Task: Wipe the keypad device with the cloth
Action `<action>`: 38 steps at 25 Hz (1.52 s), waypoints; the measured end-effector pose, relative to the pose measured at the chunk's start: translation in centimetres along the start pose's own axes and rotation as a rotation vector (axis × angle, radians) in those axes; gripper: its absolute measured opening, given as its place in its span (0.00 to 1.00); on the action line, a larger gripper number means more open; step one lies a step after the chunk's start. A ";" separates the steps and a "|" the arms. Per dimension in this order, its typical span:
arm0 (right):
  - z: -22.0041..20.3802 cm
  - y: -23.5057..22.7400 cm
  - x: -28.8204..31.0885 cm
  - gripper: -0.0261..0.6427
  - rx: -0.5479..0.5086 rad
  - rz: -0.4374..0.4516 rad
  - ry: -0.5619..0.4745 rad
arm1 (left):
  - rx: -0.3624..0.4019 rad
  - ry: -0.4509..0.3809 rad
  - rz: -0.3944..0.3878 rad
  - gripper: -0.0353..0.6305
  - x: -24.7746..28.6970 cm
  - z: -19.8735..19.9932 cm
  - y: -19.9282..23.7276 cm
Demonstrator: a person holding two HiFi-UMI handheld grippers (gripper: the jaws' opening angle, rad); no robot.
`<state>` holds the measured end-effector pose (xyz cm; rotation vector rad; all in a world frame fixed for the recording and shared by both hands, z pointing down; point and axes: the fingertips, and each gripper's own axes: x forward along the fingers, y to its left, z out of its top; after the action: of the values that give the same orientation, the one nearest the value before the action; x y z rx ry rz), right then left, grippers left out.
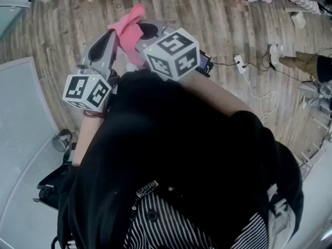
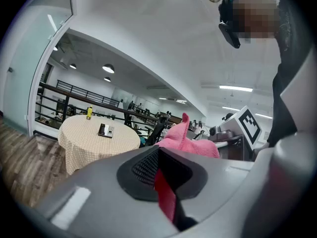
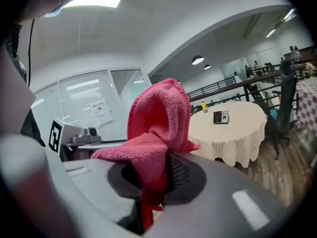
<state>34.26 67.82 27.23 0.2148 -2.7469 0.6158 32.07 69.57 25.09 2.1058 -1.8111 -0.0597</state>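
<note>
Right gripper view: round beige-checked desk well apart. Right gripper clenched on pink terry cloth; left gripper closed, empty. Small black keypad device near desk centre. Bunched cloth may slip while wiping.

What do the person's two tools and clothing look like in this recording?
The left tool and right tool are smooth grey moulded shells with dark mesh-textured pads at the jaws. The left cube and right cube are white with black square markers. No cables show on them. The person wears a black top over a black-and-white striped garment.
</note>
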 end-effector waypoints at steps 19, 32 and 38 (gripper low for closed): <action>-0.1 -3.1 -2.2 0.13 0.065 0.011 -0.028 | 0.016 0.017 -0.017 0.06 3.2 -0.6 -2.2; 0.7 -6.6 -2.8 0.13 0.135 0.027 -0.049 | 0.048 0.052 -0.018 0.06 6.7 -0.4 -2.9; 1.6 -8.5 -1.9 0.13 0.152 0.012 -0.047 | 0.020 0.062 -0.054 0.06 8.9 0.1 -1.9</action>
<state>37.44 59.65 28.51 0.2506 -2.7498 0.8335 35.36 61.22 26.19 2.1460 -1.7265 0.0096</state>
